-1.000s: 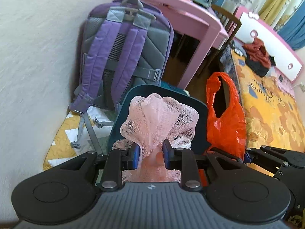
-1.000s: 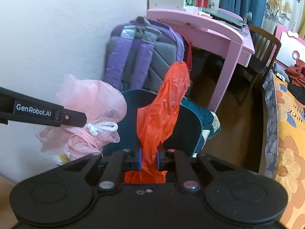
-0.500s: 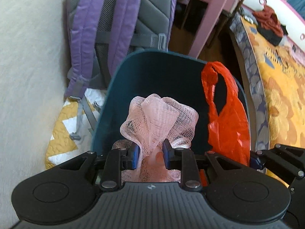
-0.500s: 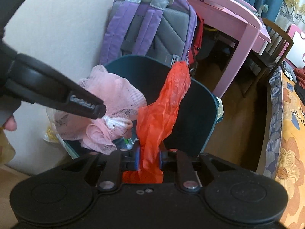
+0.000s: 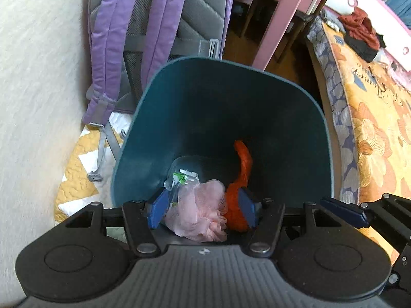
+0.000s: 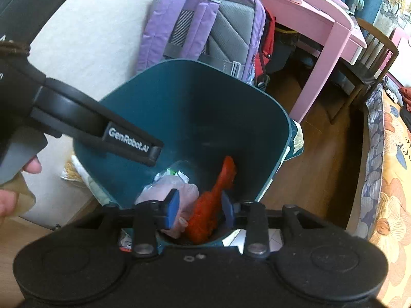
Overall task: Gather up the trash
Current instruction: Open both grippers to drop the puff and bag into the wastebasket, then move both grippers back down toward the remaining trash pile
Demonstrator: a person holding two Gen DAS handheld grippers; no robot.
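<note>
A dark teal trash bin point(image 5: 257, 82) stands open below both grippers; it also shows in the right wrist view point(image 6: 195, 82). Inside lie a pink mesh sponge point(image 5: 200, 210), an orange plastic bag point(image 5: 242, 169) and a green-white wrapper point(image 5: 183, 177). The sponge point(image 6: 164, 184) and the bag point(image 6: 213, 205) show in the right wrist view too. My left gripper point(image 5: 201, 208) is open above the bin, holding nothing. My right gripper point(image 6: 199, 206) is open above the bin, holding nothing. The left gripper's body point(image 6: 97, 125) reaches over the bin's left rim.
A purple and grey backpack point(image 5: 154, 25) leans on the wall behind the bin. A pink desk point(image 6: 321, 12) and a wooden chair point(image 6: 370, 59) stand behind on the right. A bed with an orange floral cover point(image 5: 372, 115) lies to the right. A yellow quilt point(image 5: 74, 169) lies left of the bin.
Both grippers moved over the bin and opened. The pink sponge and the orange bag left the fingers and dropped into the bin.
</note>
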